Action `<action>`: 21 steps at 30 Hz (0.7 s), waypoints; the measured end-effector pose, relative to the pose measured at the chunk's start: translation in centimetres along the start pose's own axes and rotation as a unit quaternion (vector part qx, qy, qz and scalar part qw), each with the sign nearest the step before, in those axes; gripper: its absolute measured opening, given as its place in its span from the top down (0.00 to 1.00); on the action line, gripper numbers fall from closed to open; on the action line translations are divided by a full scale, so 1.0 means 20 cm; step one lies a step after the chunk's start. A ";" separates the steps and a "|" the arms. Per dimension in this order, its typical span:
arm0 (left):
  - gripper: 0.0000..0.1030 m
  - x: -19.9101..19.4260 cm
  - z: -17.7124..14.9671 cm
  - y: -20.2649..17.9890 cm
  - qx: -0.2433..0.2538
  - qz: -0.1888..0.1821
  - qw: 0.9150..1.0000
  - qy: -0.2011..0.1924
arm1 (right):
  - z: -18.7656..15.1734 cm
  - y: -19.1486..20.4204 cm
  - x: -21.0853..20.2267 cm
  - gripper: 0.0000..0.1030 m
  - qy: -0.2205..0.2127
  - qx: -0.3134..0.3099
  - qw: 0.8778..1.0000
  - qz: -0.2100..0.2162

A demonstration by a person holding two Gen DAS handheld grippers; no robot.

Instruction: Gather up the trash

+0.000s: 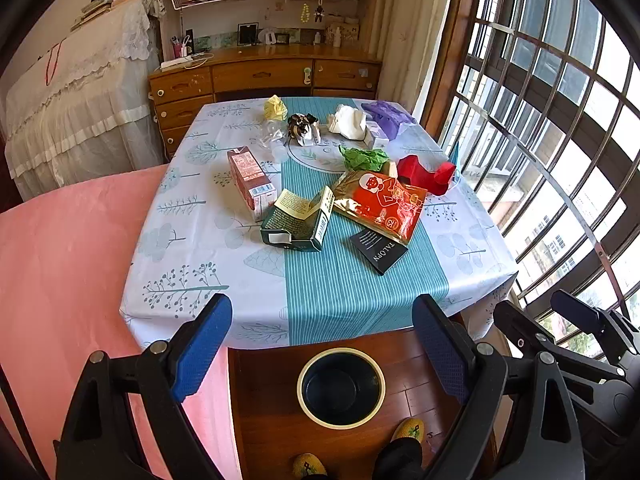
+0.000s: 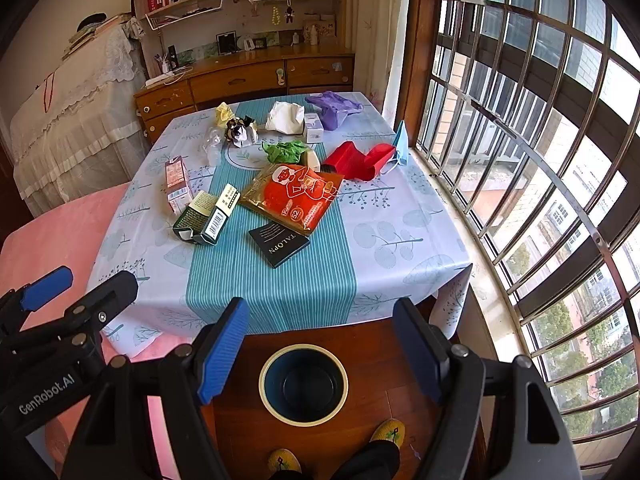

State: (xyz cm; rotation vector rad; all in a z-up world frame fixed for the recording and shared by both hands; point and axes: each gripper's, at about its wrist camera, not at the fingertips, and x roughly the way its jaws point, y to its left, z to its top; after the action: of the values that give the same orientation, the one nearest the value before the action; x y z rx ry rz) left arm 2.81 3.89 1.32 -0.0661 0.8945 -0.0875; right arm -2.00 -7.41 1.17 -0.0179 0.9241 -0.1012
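Trash lies on the table (image 1: 224,264): a red carton (image 1: 250,180), a green box (image 1: 296,220), an orange foil bag (image 1: 384,204), a black TALOPN packet (image 1: 378,250), green paper (image 1: 364,158), a red box (image 1: 426,172), white, yellow and purple crumpled pieces farther back. A dark bin with a cream rim (image 1: 341,388) stands on the floor in front of the table; it also shows in the right wrist view (image 2: 303,385). My left gripper (image 1: 322,350) and right gripper (image 2: 322,354) are both open and empty, held above the bin, short of the table's near edge.
A pink bed (image 1: 60,280) lies left of the table. A barred window (image 2: 540,160) runs along the right. A wooden dresser (image 1: 264,76) and shelves stand behind the table. Slippered feet (image 2: 388,432) are beside the bin on the wooden floor.
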 end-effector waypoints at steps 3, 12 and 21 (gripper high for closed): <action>0.12 0.02 0.03 0.03 0.000 -0.001 1.000 -0.003 | 0.03 0.02 0.01 0.27 0.000 -0.002 1.000 -0.003; 0.12 0.12 0.15 0.06 -0.017 -0.007 1.000 0.000 | 0.16 0.04 0.05 0.27 -0.007 -0.021 1.000 -0.011; 0.12 0.39 0.32 0.07 -0.058 0.026 0.997 0.034 | 0.42 -0.03 0.33 0.27 0.020 -0.043 0.998 0.031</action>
State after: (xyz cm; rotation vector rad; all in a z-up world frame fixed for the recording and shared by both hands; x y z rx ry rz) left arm 12.72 4.57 -0.95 -0.1488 0.9692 0.0121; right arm 8.60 -8.82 0.92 -0.0669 0.9677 -0.0044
